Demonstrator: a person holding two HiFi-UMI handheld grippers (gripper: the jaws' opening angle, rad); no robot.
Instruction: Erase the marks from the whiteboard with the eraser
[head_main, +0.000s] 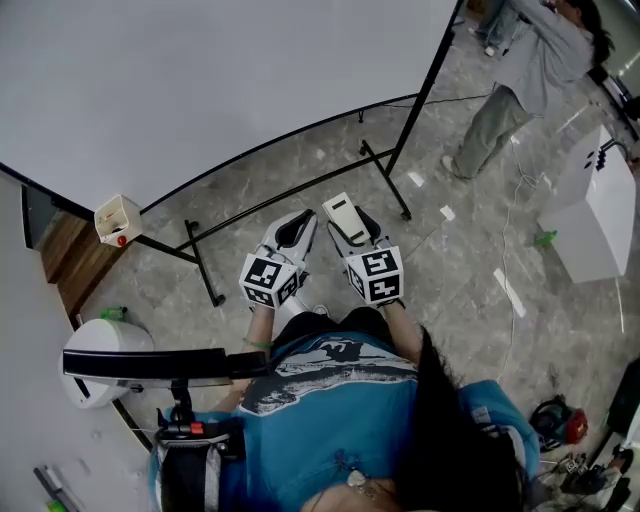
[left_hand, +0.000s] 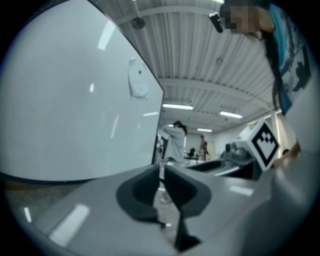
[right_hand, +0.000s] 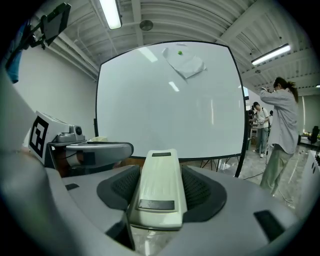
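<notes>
Progress: we see no marks on the whiteboard (head_main: 200, 90) in any view. The face reads plain white with only light glare, so we judge the wiping is either done or the marks are too faint to show. If anything is left, it is a pass over the board; the eraser is not on it now.

The eraser (right_hand: 159, 182) sits clamped lengthwise in the right hand-held gripper (head_main: 353, 232), with its nose pointing to 12 o'clock at the board, well apart from it and low near our body. The left hand-held gripper (left_hand: 161, 187) is at 9 o'clock of the right one. Its jaws are down to a narrow slit with nothing in them.

Counts:
- One whiteboard, on a black stand.
- One eraser.
- Two hand-held grippers.
- One small cream box (head_main: 118, 220) on the board's edge at 9 o'clock, with something red in it.
- One bystander (head_main: 520, 80) at 1 o'clock in the head view; the right gripper view shows a second person further back.
</notes>
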